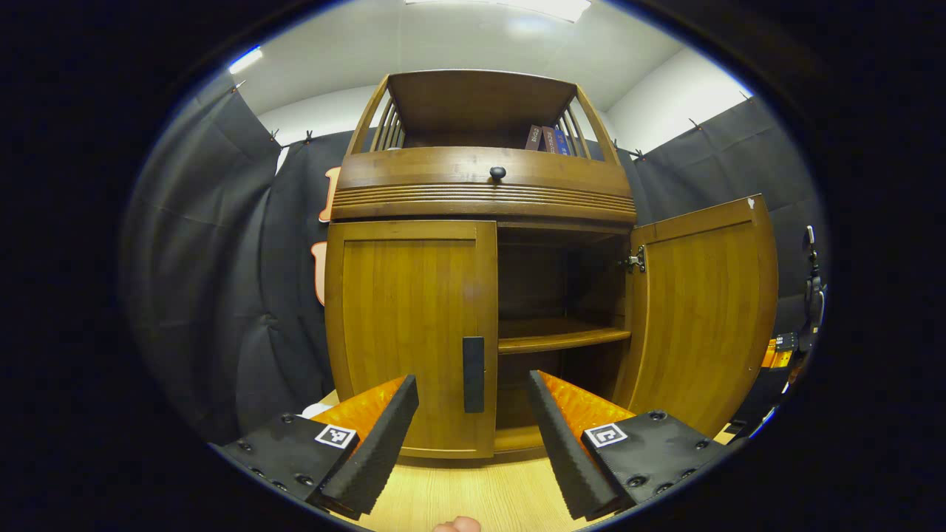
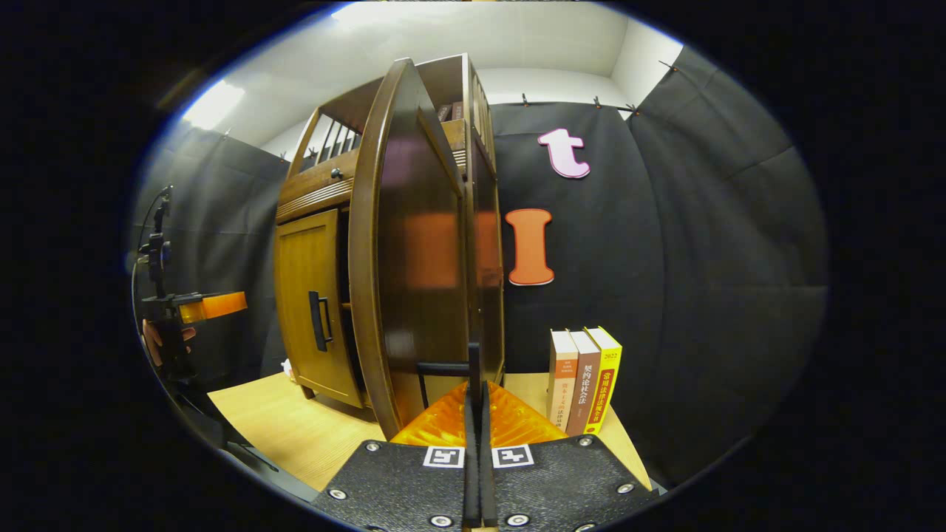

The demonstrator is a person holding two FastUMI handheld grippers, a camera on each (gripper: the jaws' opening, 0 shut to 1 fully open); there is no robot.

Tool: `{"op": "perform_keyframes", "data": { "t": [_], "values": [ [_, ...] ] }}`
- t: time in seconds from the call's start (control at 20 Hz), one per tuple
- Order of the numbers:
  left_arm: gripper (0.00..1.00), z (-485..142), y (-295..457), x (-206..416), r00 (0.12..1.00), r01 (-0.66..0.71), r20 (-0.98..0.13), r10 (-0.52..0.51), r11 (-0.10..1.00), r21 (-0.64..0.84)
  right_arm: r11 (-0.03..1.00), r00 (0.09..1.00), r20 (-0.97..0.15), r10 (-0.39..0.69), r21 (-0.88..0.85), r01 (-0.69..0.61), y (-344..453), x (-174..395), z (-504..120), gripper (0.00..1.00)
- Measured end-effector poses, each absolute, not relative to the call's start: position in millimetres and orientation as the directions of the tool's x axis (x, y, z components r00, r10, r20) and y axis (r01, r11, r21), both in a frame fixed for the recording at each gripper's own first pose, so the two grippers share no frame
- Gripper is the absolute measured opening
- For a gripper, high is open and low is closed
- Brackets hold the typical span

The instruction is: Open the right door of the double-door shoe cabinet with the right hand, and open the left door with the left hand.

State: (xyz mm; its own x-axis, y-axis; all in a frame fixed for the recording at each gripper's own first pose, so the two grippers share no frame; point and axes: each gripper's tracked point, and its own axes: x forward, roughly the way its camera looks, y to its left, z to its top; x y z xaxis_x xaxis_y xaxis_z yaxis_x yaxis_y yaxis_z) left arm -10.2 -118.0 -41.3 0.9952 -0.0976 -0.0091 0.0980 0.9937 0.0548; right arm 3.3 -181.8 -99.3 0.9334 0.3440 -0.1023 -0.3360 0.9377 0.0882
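Right door (image 1: 702, 310) of the shoe cabinet (image 1: 480, 185) on the desk (image 1: 473, 495) swung open; right gripper (image 2: 477, 414) pinches its handle (image 2: 443, 367), fingers pressed together. Left door (image 1: 410, 332) closed, left gripper (image 1: 473, 428) spread before its handle (image 1: 473, 373). Half done.

Recording booth, black cloth walls (image 1: 222, 258), wooden cabinet (image 1: 480, 192) on table (image 2: 281, 428)

We see the shoe cabinet (image 1: 480, 192) in glossy honey-brown wood w/ vertical grain; its door handle (image 1: 474, 374) and drawer knob (image 1: 497, 172) are black. Surface (image 1: 473, 495) is pale wood-grain. Left gripper (image 1: 473, 436) is orange w/ black pads & b/w markers. Books (image 2: 584, 380): white-orange, brown, yellow.
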Motion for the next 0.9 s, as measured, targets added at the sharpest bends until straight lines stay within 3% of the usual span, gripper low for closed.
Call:
{"op": "perform_keyframes", "data": {
  "t": [0.05,0.1,0.8,0.9],
  "values": [
    [0.94,-41.3,-119.4,-10.8,0.995,0.101,-0.007,-0.100,0.994,0.053,0.938,0.934,-0.102,0.343,0.091,-0.334,-182.6,1.2,-99.3,0.05],
    [0.94,-41.4,-120.4,-11.1,0.995,0.101,-0.005,-0.101,0.993,0.053,0.940,0.936,-0.103,0.337,0.082,-0.330,-182.4,1.1,-99.1,0.00],
    [0.94,-45.6,-104.3,-8.4,0.993,0.118,-0.016,-0.117,0.992,0.049,0.982,0.975,-0.128,0.182,0.067,-0.175,-189.0,-26.7,-105.0,0.00],
    [0.99,-47.0,-99.9,-8.0,0.993,0.119,-0.013,-0.118,0.992,0.044,0.987,0.980,-0.130,0.149,0.073,-0.140,-190.7,-33.6,-105.0,0.00]
  ]
}}
